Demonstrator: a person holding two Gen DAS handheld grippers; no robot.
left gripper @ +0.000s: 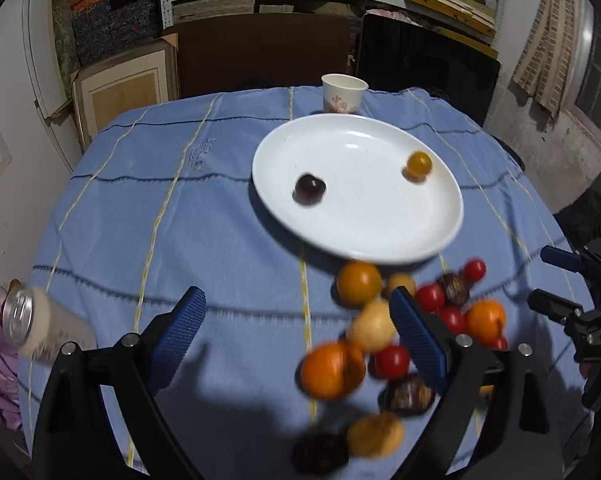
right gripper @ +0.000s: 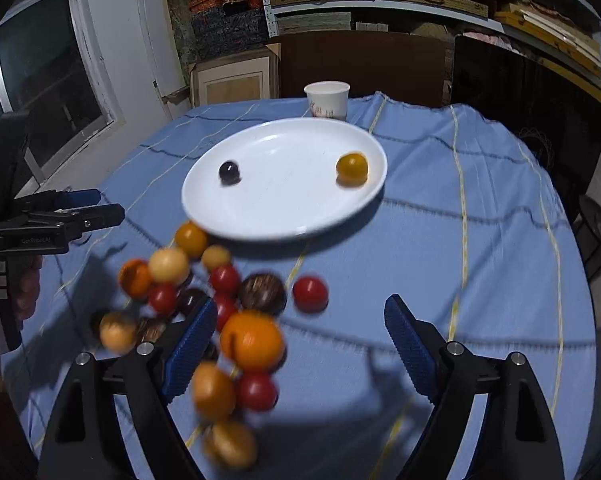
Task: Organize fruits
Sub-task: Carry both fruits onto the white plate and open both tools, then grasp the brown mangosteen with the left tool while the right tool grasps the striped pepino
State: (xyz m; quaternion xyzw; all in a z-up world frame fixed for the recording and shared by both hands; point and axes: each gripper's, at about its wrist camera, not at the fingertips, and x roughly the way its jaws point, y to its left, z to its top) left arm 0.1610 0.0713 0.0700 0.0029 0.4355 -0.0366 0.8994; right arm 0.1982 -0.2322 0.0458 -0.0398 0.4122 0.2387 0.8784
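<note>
A white plate [left gripper: 380, 240] [right gripper: 260, 220] lies on the blue tablecloth and holds a dark cherry [left gripper: 310, 188] [right gripper: 229, 172] and a yellow tomato [left gripper: 419, 164] [right gripper: 352, 168]. In front of it lies a pile of loose fruits: oranges [left gripper: 332, 370] [right gripper: 252, 340], red tomatoes [left gripper: 430, 296] [right gripper: 309, 293], pale yellow fruits [left gripper: 371, 326] [right gripper: 168, 265] and dark brown ones [left gripper: 406, 394] [right gripper: 261, 293]. My left gripper [left gripper: 296, 320] is open and empty above the cloth, left of the pile. My right gripper [right gripper: 300, 328] is open and empty above the pile's right side.
A paper cup [left gripper: 343, 94] [right gripper: 327, 100] stands behind the plate at the table's far edge. A metal-lidded jar [left gripper: 32, 328] lies at the left edge by purple cloth. Shelves with boxes and a dark board stand behind the table.
</note>
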